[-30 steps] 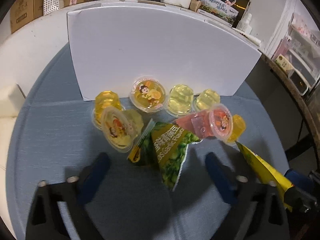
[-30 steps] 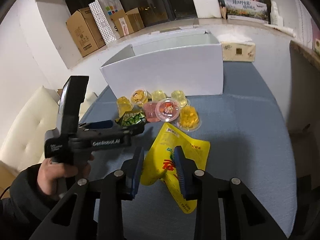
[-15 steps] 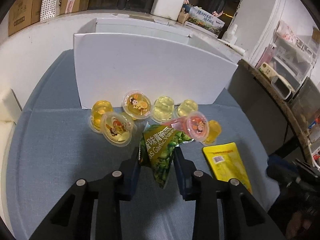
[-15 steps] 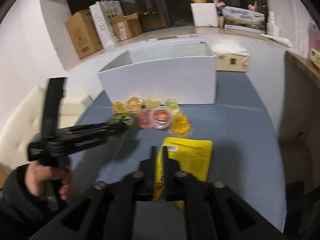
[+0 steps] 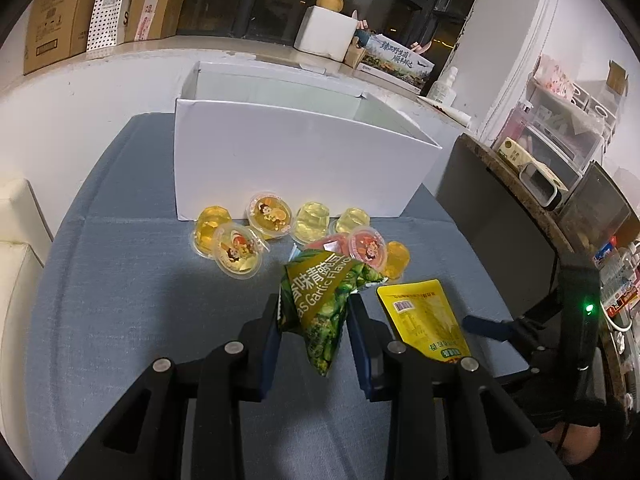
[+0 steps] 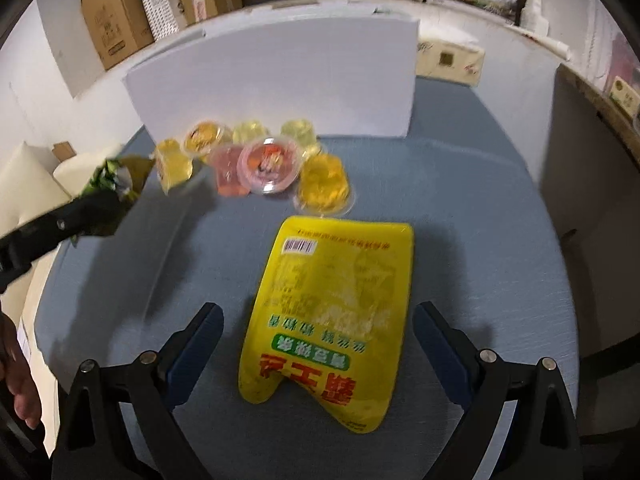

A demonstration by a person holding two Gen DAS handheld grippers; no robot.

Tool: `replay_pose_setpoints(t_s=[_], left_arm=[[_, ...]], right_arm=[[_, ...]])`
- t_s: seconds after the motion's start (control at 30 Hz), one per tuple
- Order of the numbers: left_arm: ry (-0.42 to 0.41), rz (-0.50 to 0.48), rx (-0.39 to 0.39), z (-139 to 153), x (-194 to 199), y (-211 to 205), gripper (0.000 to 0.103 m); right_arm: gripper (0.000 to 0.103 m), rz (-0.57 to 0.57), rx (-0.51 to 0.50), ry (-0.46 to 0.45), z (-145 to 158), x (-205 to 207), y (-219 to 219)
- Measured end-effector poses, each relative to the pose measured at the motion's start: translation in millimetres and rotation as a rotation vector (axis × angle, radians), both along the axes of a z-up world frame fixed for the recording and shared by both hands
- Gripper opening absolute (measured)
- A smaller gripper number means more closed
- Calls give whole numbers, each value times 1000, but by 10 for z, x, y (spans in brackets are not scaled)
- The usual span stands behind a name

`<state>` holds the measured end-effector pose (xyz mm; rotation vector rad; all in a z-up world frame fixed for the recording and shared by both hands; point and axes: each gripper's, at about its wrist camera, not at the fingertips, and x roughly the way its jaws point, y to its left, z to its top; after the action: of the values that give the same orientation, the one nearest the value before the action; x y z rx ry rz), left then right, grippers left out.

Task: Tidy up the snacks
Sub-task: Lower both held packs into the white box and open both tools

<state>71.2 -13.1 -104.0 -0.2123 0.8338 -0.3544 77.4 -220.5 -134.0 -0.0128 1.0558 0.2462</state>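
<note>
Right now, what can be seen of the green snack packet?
The green snack packet is a small glossy foil pouch with an olive band printed "Garlic Flavor" and pictured green peas. It is crumpled and tilted, one corner hanging down, pinched between the blue pads of the left hand-held gripper and apparently lifted off the blue cloth, in front of the jelly cups.

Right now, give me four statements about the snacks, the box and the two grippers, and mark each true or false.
1. The left gripper is shut on the green snack bag. True.
2. The yellow snack bag is clamped in the right gripper. False: it lies on the blue cloth, and the jaws are opening, clear of it.
3. The jelly cups sit in front of the white box. True.
4. The jelly cups are inside the white box. False: they are on the cloth outside it.
</note>
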Motion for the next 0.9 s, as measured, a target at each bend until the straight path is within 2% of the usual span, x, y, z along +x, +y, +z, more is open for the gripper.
replay_pose_setpoints(t_s=[0.03, 0.1, 0.27, 0.43, 0.7, 0.9], left_arm=[[1, -1, -1, -4, -6, 0, 36], [-1, -2, 2, -7, -4, -13, 36], [-5, -12, 3, 7, -15, -35, 36], [-19, -13, -8, 73, -48, -25, 36], [-60, -16, -6, 244, -85, -28, 36], [-86, -15, -10, 348, -101, -11, 36]], right_arm=[[73, 3, 15, 21, -33, 9, -15], [63, 12, 15, 1, 1, 4, -27], [50, 50, 80, -20, 85, -33, -36], [35, 79, 137, -72, 332, -164, -96], [26, 106, 194, -147, 640, -274, -148], [25, 117, 276, -224, 933, -268, -255]])
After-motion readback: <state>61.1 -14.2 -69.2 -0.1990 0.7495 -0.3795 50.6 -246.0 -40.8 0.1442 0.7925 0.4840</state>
